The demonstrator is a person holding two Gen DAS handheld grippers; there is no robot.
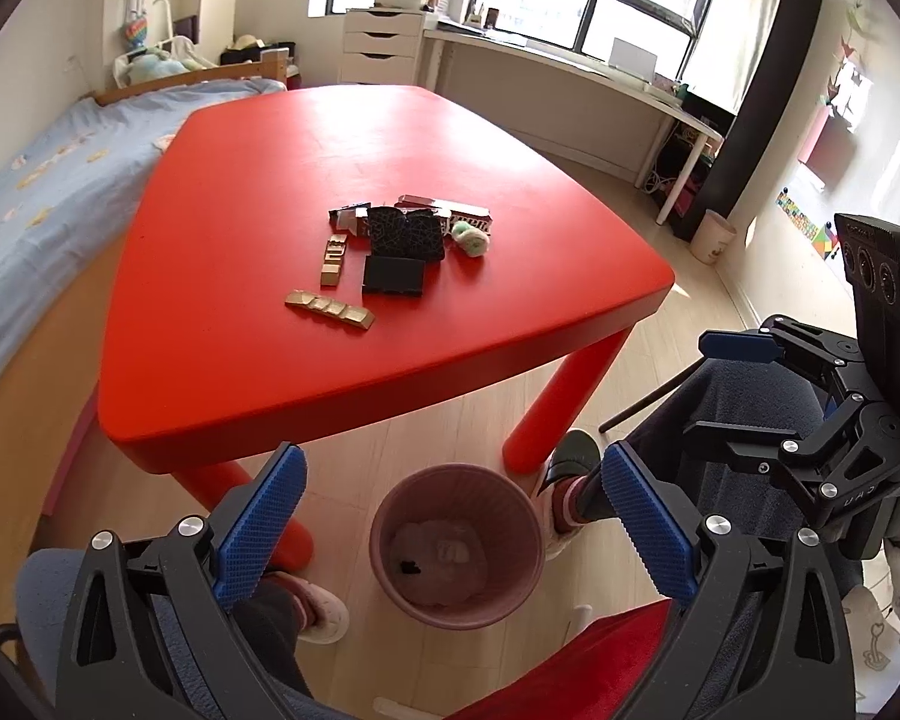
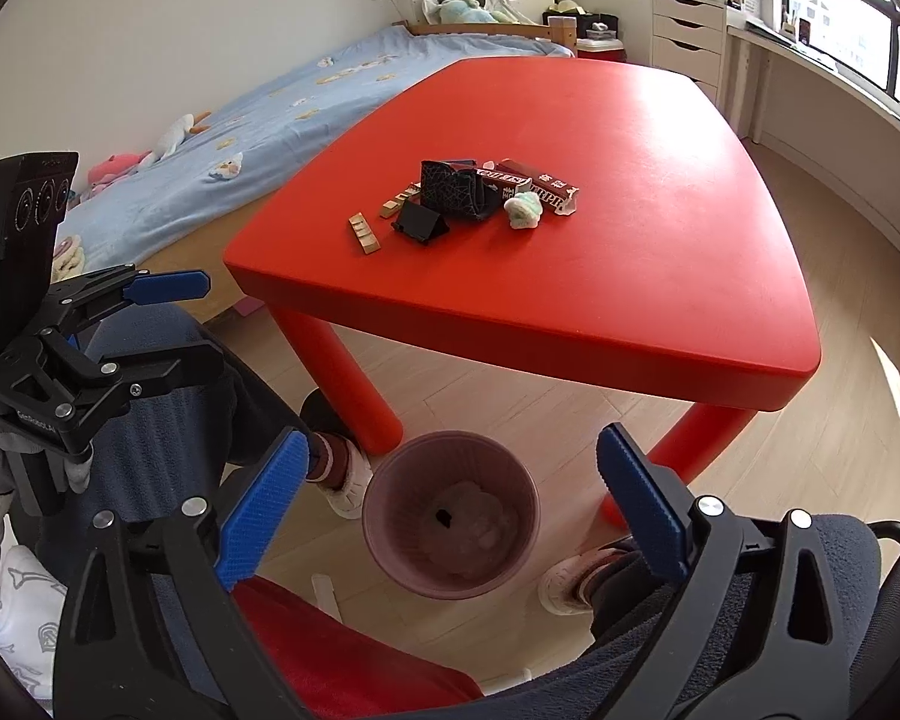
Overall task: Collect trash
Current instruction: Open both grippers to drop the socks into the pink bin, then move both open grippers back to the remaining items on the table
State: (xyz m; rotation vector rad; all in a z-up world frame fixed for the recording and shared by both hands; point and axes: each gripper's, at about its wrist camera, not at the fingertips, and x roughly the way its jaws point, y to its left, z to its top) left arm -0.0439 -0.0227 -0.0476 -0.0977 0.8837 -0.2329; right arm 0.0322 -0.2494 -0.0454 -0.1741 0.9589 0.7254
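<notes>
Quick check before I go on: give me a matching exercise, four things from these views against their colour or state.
Things:
1. table
2. bin
3. crumpled wad
4. left gripper

Descriptions:
a. pale green and white
b. dusty pink, on the floor
c. red
d. fingers wide apart, nothing between them

Pairs: 1-c, 2-b, 3-a, 4-d
</notes>
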